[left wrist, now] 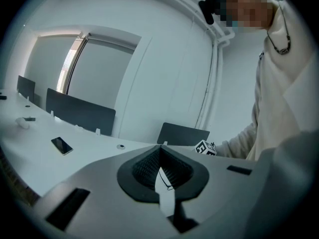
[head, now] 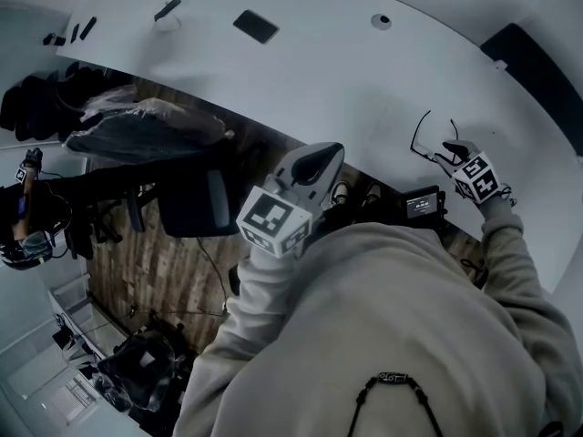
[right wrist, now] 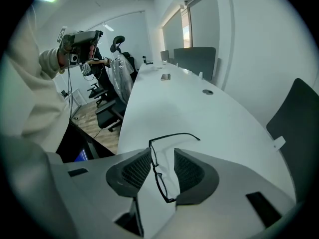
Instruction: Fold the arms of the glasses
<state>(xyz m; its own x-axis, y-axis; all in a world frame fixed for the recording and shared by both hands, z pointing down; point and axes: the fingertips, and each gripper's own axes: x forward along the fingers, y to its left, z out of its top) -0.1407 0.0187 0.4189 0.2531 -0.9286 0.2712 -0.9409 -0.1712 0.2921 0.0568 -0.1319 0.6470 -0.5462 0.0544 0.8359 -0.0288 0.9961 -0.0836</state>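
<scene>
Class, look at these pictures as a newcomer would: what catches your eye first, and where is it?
A thin black pair of glasses lies on the curved white table, right between the open jaws of the right gripper, with one arm sticking out. The left gripper, shut and empty, is held in the air short of the table's edge.

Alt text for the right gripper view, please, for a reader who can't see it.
The right gripper has its fingers apart around black glasses on a white table, one arm of the glasses sticking out unfolded. At upper left the person holds up the left gripper; office chairs stand left of the table.
</scene>
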